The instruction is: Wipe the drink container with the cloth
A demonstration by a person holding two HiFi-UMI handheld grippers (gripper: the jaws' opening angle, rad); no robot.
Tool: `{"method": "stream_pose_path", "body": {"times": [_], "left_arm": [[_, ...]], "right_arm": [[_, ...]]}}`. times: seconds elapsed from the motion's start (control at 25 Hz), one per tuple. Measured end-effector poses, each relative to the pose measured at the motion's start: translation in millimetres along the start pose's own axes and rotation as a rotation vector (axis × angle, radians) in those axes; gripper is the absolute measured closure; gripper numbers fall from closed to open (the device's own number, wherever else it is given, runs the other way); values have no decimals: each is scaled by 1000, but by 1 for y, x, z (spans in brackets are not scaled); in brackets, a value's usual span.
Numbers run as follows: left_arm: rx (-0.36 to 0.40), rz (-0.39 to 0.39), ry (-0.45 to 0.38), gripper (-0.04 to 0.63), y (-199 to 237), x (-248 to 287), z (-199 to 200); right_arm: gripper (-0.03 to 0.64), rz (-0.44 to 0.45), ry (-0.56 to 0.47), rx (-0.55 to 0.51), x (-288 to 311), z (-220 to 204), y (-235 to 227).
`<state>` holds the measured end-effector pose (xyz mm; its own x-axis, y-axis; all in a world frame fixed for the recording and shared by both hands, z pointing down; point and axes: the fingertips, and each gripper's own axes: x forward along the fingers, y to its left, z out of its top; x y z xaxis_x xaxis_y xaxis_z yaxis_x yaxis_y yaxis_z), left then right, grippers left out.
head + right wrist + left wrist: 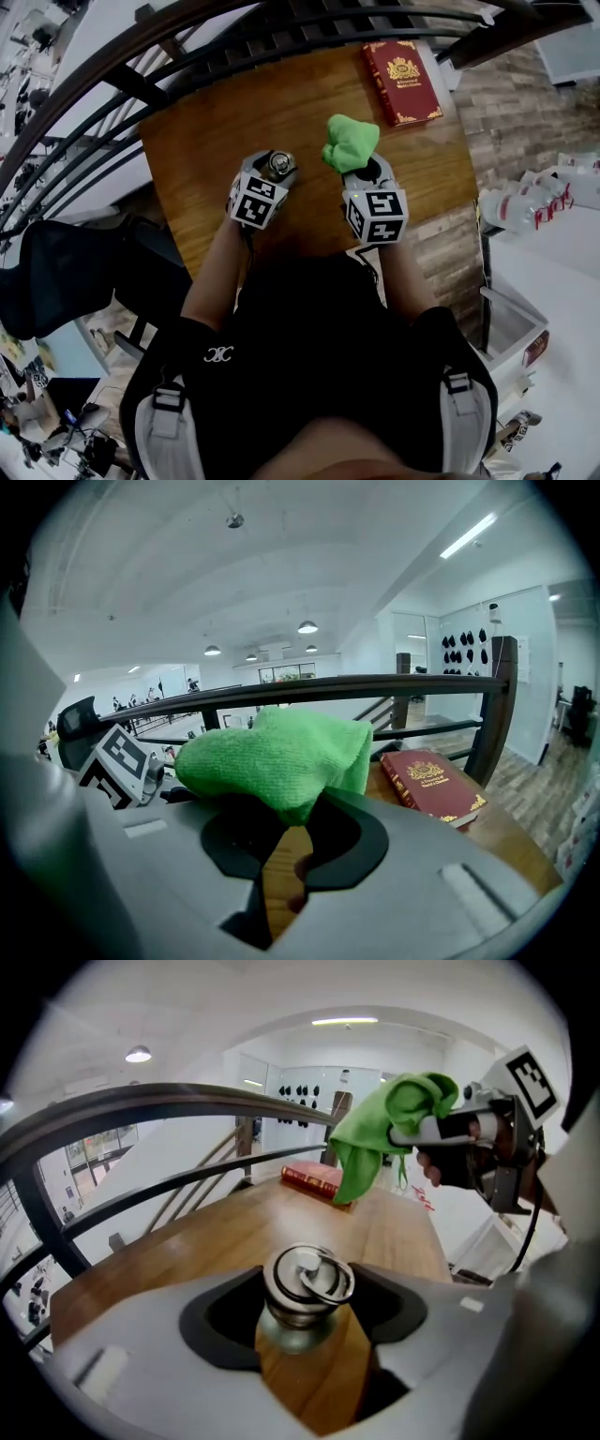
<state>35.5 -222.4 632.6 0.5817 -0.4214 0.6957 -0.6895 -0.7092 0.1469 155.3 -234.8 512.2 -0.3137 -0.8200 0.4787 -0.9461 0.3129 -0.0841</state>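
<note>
Large open-plan office or lab, ceiling lamps [307, 627], dark railing [328, 688], wooden table [234, 122], black chair [56, 272]

Green cloth [351, 142], red book [401, 82], silver drink container [278, 166]

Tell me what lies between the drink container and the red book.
The green cloth, held by the right gripper, hangs between drink container and red book, over bare tabletop; the head view shows it.

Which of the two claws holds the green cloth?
The right claw: it is shut on the cloth. The left claw stands open, with the bottle between its jaws, and holds no cloth.
</note>
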Motion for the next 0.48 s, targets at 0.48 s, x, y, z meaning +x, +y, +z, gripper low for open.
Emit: {"method": "stream_pose_path", "body": {"times": [0.48], "left_arm": [[6, -7, -86, 272, 11, -3, -7]], "right_arm": [[568, 49, 8, -17, 3, 3, 21]]}}
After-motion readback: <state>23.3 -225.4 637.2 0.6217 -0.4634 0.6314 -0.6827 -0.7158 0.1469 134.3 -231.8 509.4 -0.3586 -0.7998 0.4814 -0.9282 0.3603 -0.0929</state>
